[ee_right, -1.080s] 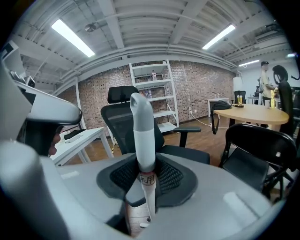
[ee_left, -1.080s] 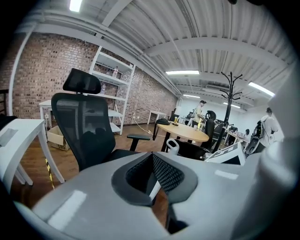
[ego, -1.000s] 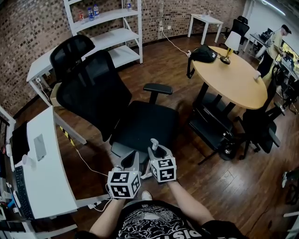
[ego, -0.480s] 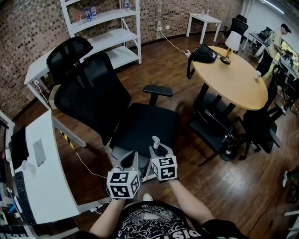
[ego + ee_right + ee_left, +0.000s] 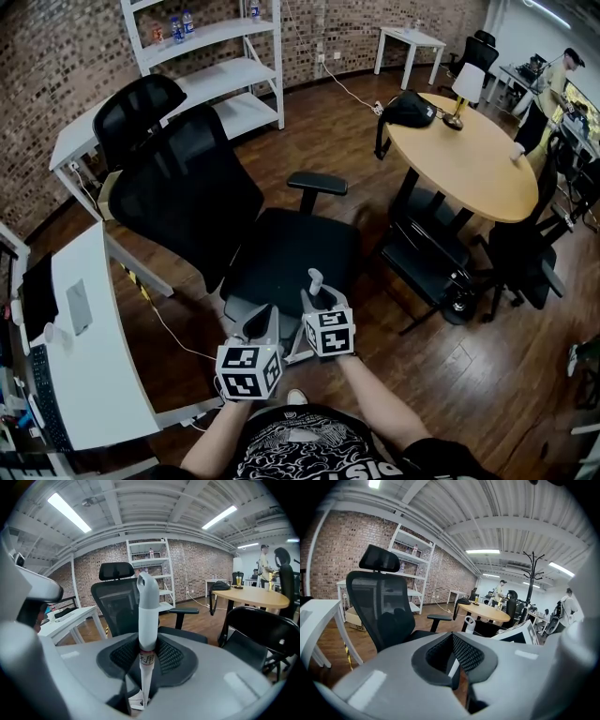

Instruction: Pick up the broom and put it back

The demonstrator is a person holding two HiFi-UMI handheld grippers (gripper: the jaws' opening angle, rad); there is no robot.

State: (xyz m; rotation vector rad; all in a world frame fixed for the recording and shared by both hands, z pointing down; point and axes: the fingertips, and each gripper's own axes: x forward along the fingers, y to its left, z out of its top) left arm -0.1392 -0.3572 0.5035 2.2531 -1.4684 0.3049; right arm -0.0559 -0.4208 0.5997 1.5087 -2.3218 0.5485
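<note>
The broom shows only as the grey-white top of its handle (image 5: 148,616), a labelled band round it, standing upright between the pads of my right gripper (image 5: 146,657), which is shut on it. From the head view, the handle tip (image 5: 316,278) sticks up above the right gripper (image 5: 320,298), just before the office chair's seat. My left gripper (image 5: 260,324) hangs beside it to the left, its pads (image 5: 468,653) meeting at the tips with nothing between them. The broom's pole and head are hidden below the grippers.
A black mesh office chair (image 5: 281,239) stands right in front of the grippers. A white desk (image 5: 98,347) is at the left and a white shelf unit (image 5: 216,56) behind. A round wooden table (image 5: 469,164) with a black chair (image 5: 427,253) under it is at the right. A person (image 5: 561,80) stands far right.
My right gripper has edged a little forward toward the chair seat with the broom handle in it. The left gripper has stayed where it was.
</note>
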